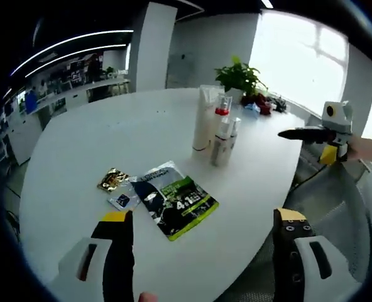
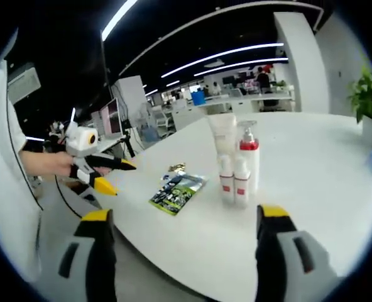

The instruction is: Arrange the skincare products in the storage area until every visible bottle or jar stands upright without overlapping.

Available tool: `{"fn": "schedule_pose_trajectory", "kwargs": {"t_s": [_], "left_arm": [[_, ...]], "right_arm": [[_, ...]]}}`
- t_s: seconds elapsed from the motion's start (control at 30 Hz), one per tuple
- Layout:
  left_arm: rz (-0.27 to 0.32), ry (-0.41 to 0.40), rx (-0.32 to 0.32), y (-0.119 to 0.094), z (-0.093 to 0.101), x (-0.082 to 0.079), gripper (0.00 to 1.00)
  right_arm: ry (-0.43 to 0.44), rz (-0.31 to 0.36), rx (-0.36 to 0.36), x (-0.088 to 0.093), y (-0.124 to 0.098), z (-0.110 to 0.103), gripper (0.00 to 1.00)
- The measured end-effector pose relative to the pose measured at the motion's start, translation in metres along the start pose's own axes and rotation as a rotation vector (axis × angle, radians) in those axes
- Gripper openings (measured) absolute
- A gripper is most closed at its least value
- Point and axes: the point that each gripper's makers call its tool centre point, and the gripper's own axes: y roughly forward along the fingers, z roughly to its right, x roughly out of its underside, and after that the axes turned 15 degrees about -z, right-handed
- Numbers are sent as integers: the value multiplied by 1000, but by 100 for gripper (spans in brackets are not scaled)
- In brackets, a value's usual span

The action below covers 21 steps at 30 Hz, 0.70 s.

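Observation:
Four skincare items stand upright in a tight cluster on the white round table [image 1: 98,138]: a tall white tube [image 1: 205,119], a pump bottle with a red collar [image 1: 222,108] and two small white bottles [image 1: 221,143]. The right gripper view has the tube [image 2: 222,135], the pump bottle [image 2: 249,157] and the small red-banded bottles [image 2: 227,182] close ahead. My left gripper [image 1: 205,236] is open over the table's near edge, well short of them. My right gripper [image 2: 186,236] is open too, empty, just off the table edge. Each gripper appears in the other's view: right gripper [image 1: 304,141], left gripper [image 2: 118,177].
A green-and-black packet [image 1: 175,199], a gold sachet [image 1: 112,179] and a small blue sachet [image 1: 124,199] lie flat near the left gripper. A potted plant [image 1: 239,75] and small items stand at the table's far side. Office desks fill the background.

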Motion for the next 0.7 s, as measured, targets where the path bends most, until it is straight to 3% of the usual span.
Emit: {"fn": "schedule_pose_trajectory", "kwargs": {"t_s": [0.33,0.7], "left_arm": [[7,-66,-60,-22,-4,22,97],[9,-100,-102,-31,-3,32,97]], "right_arm": [[6,2,22,1,-5,-4,96],[37,41,58,-8,-10,-5,100]]}}
